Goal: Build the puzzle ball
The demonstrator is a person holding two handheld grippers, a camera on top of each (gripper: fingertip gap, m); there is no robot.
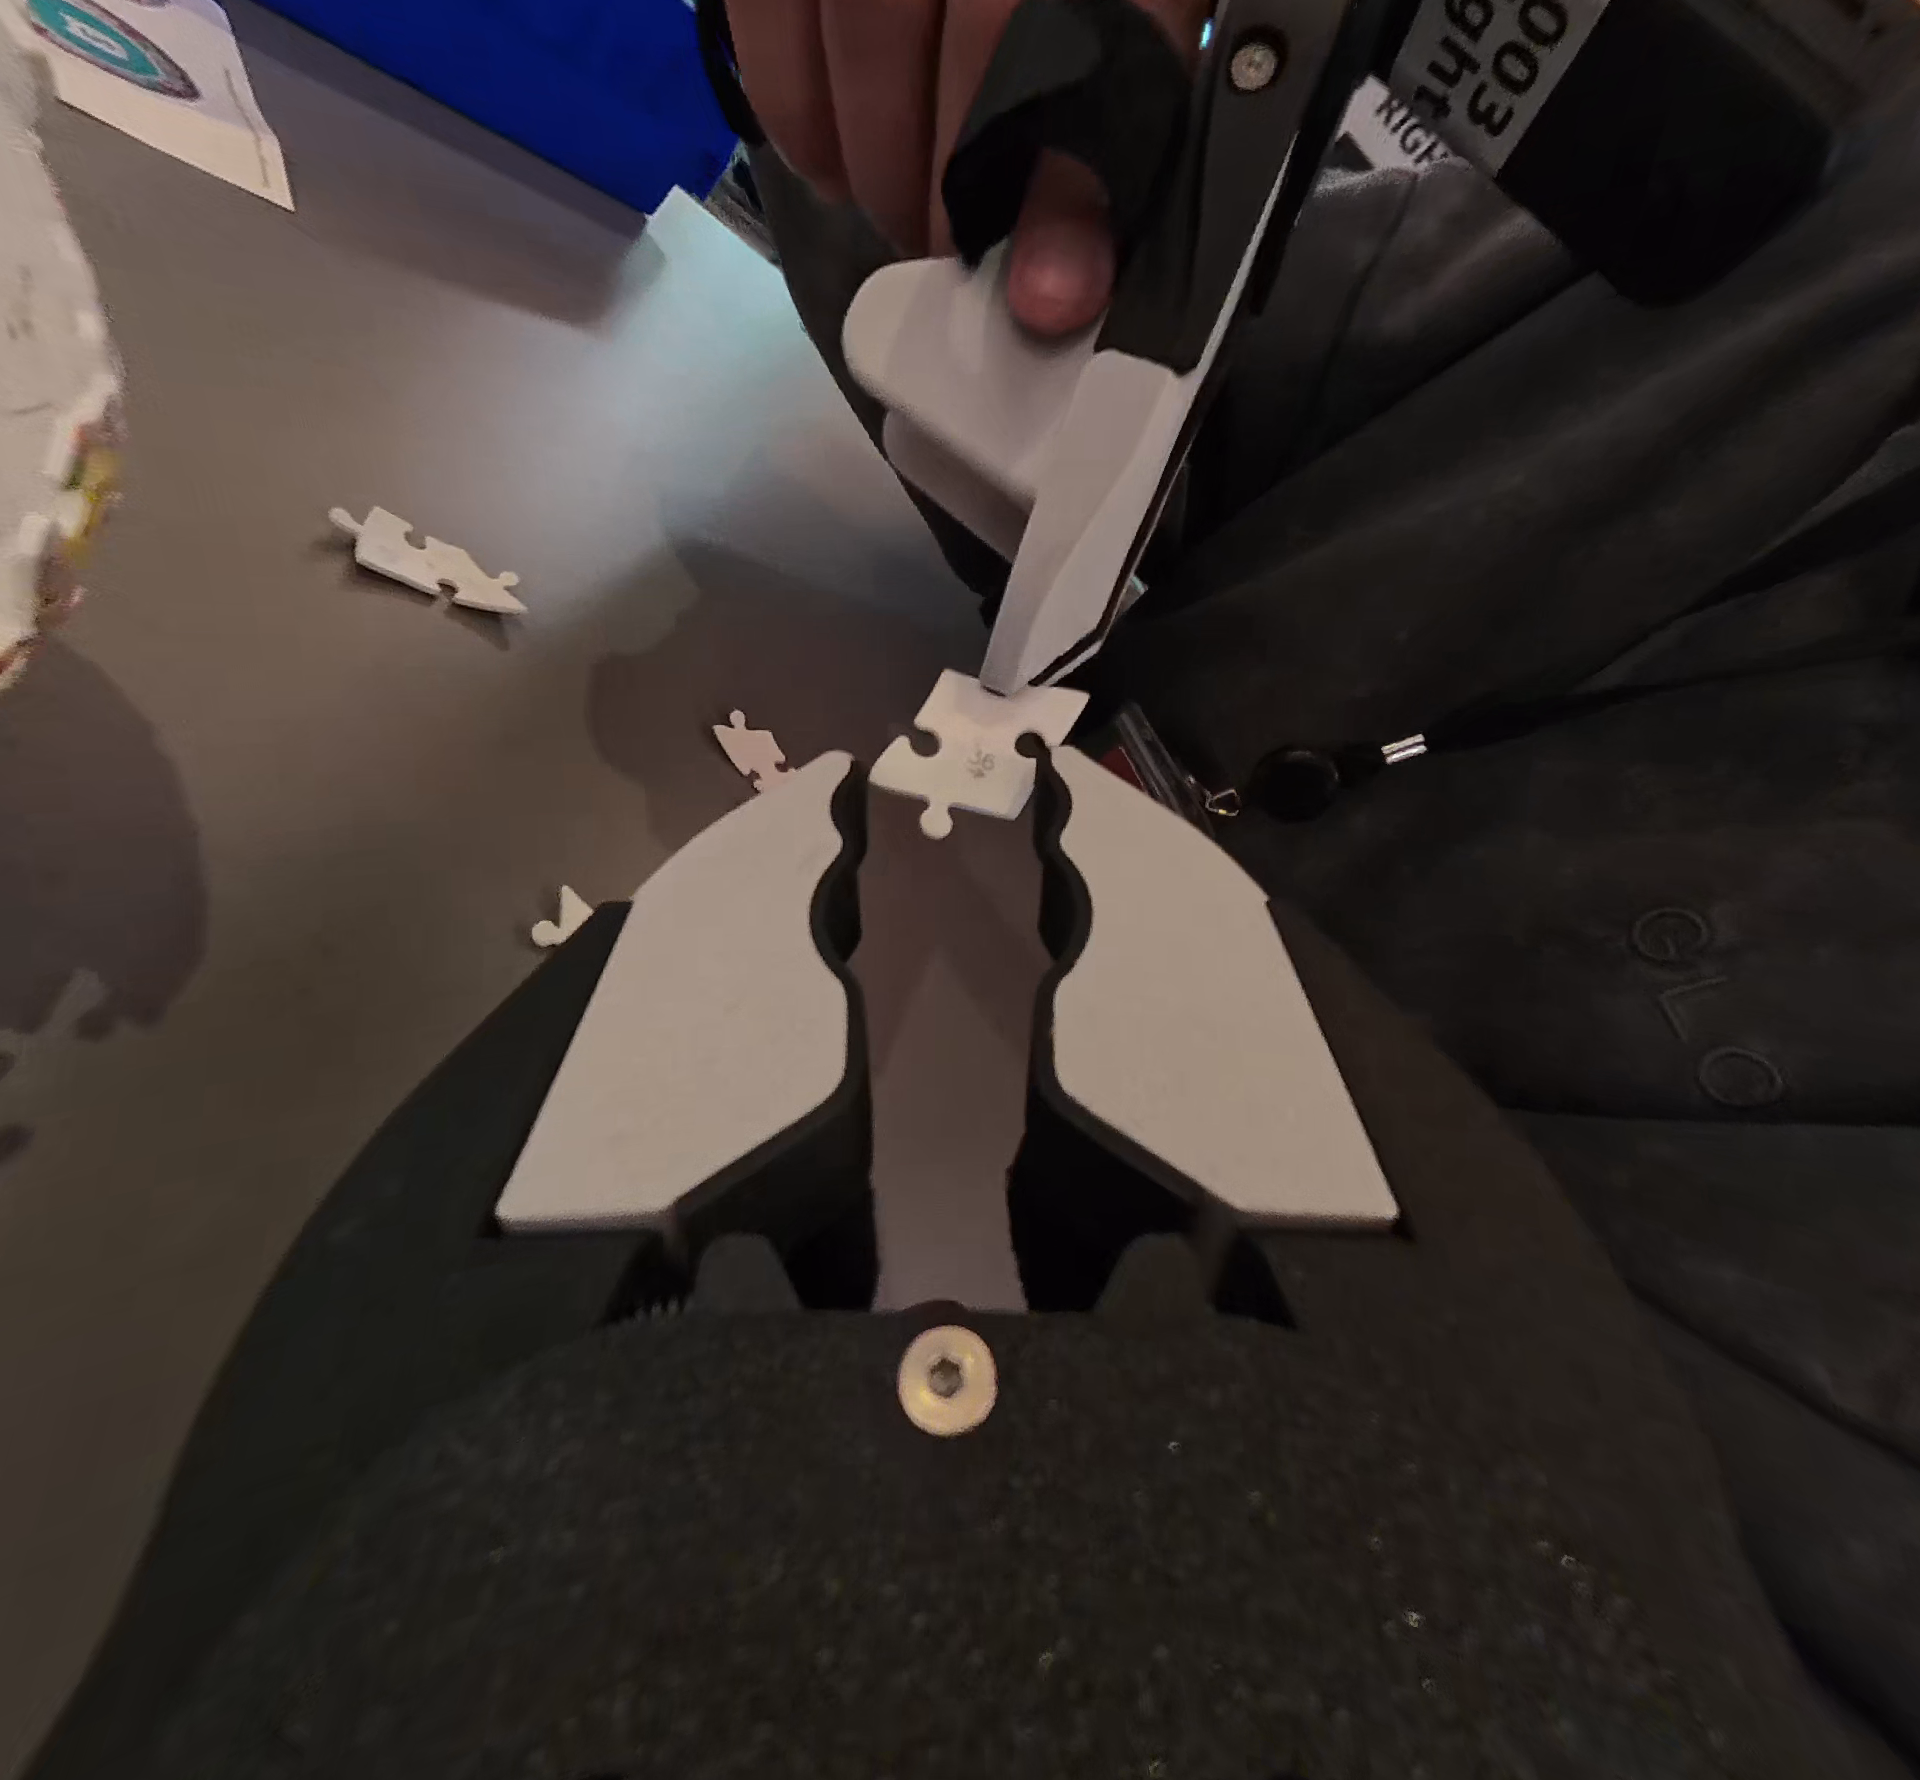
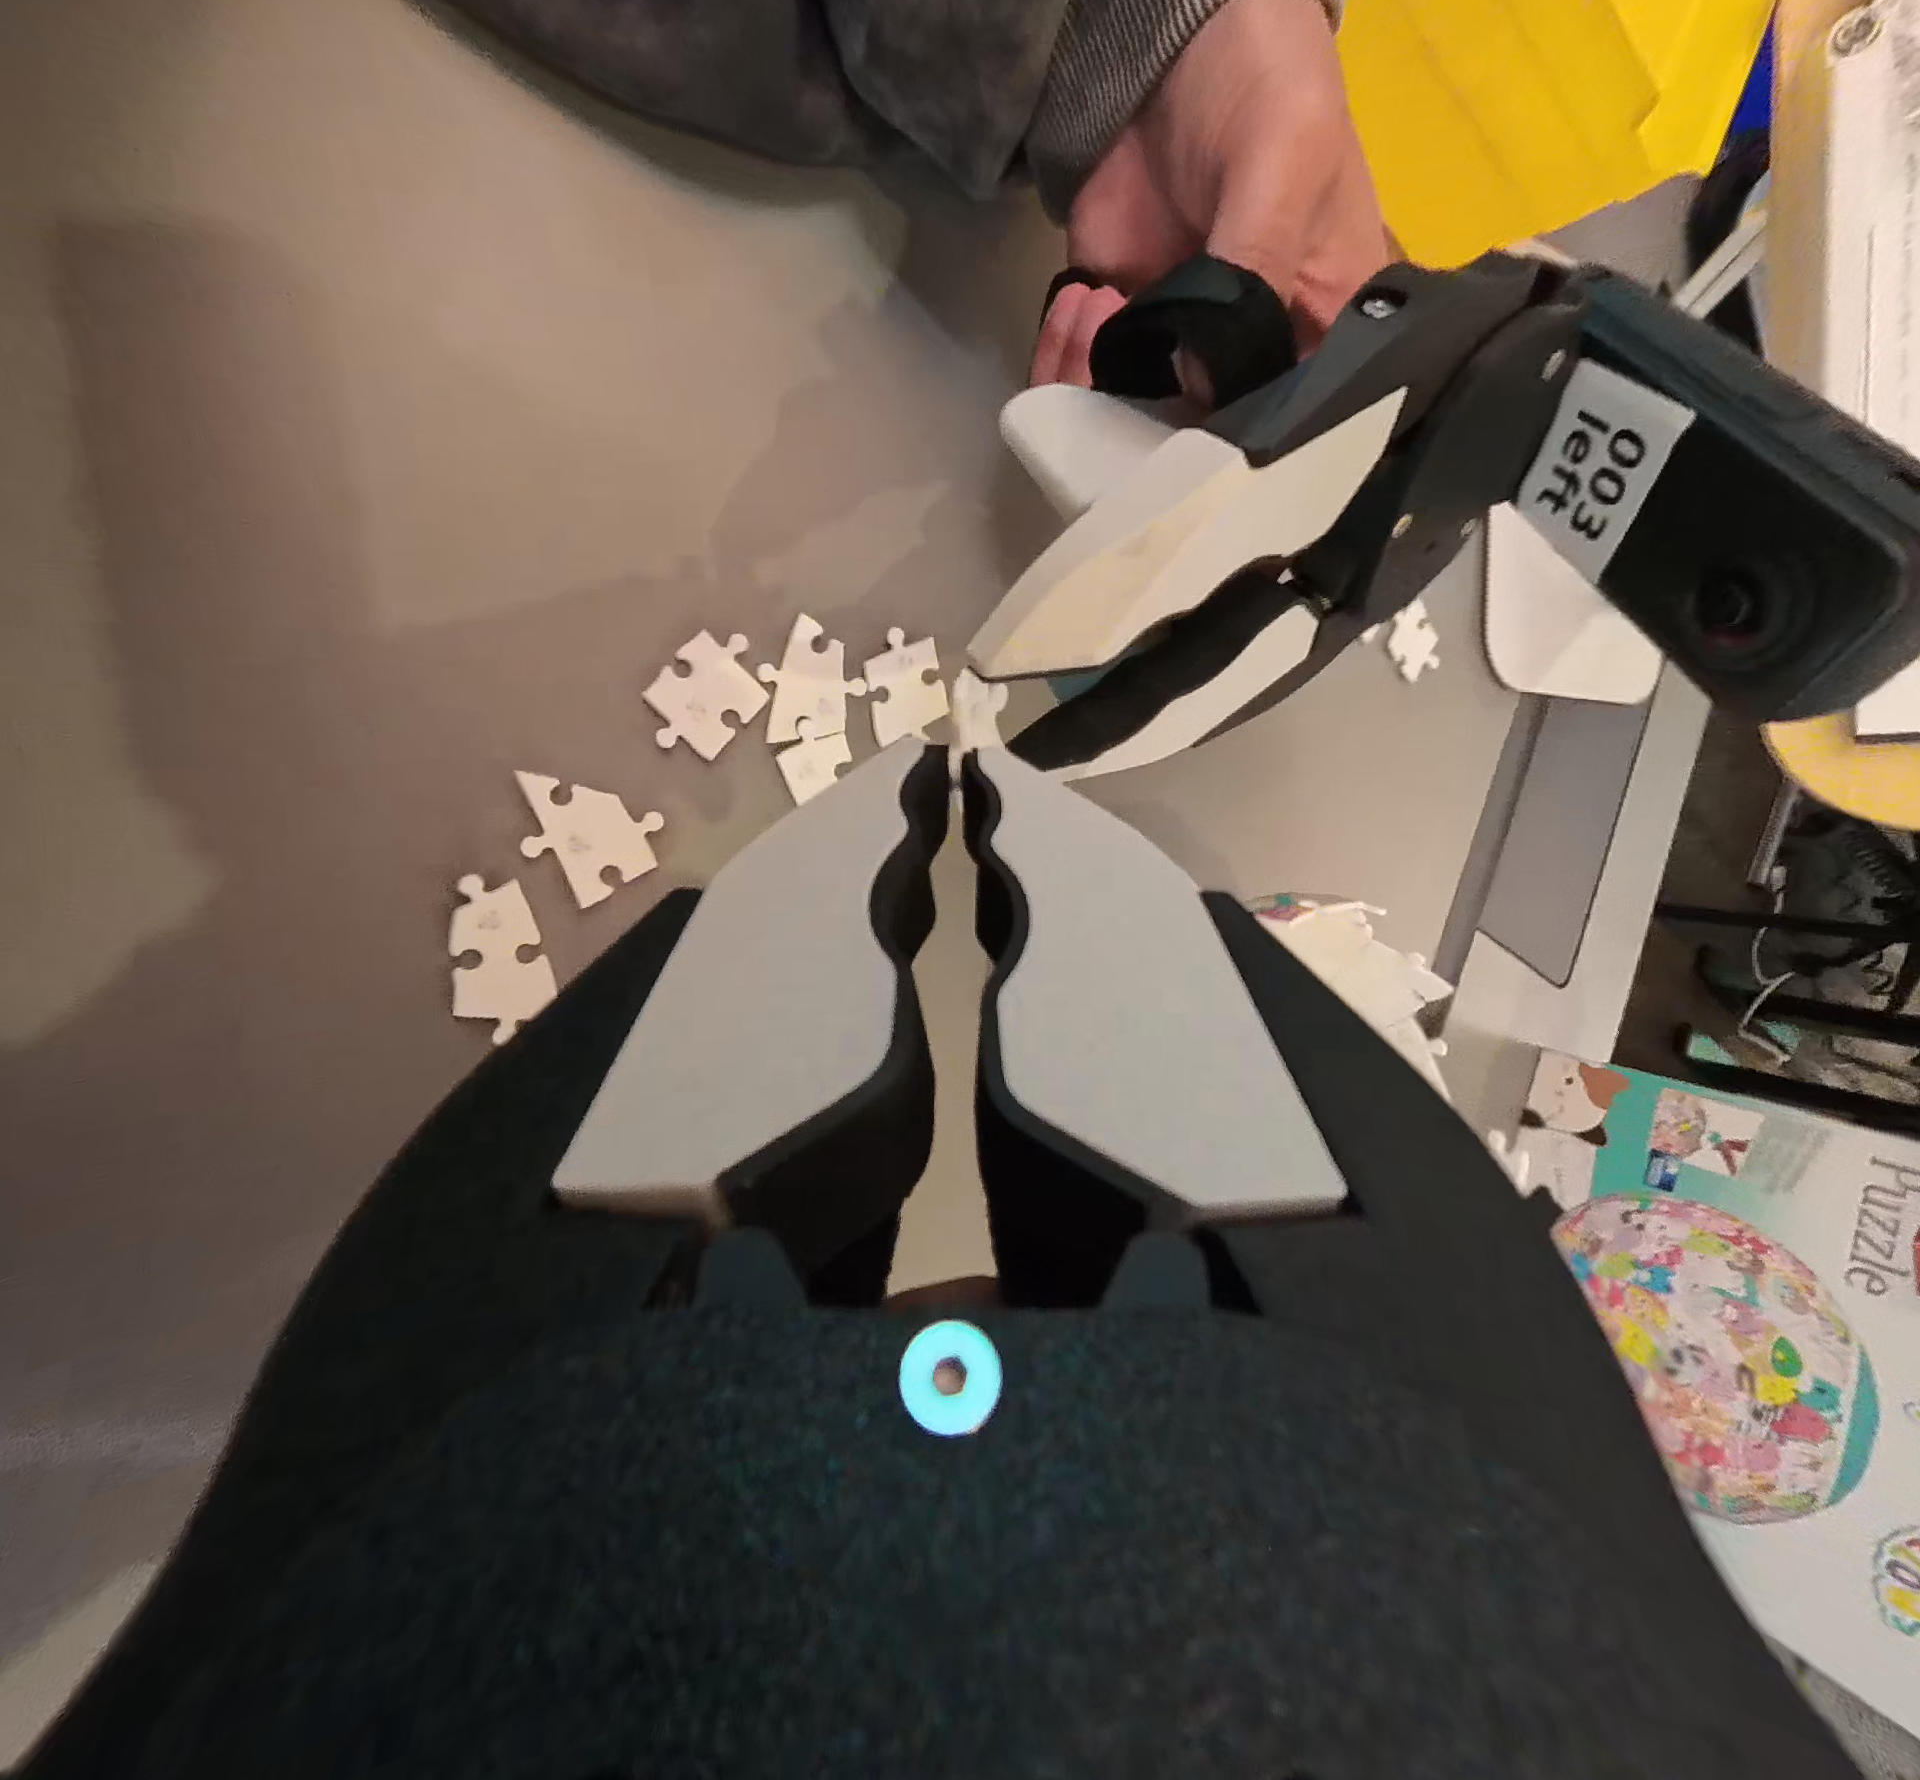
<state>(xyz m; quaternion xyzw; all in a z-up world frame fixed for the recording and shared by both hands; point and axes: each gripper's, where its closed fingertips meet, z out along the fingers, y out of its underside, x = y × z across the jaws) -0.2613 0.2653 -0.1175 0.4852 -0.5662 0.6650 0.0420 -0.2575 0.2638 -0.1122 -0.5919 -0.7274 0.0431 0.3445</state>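
Tongs first: my right tongs (image 2: 956,769) are clenched on a white piece (image 1: 971,754), held just above the worktop (image 1: 416,795). Left tongs (image 1: 948,780) are released, tips either side of that piece, w/ more loose pieces (image 2: 707,691) nearby. Part-built ball (image 1: 47,442) sits far left.

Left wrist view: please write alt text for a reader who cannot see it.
A white puzzle piece is pinched by the right tool from above, between the open tips of the left tool. More loose pieces lie on the gray table.
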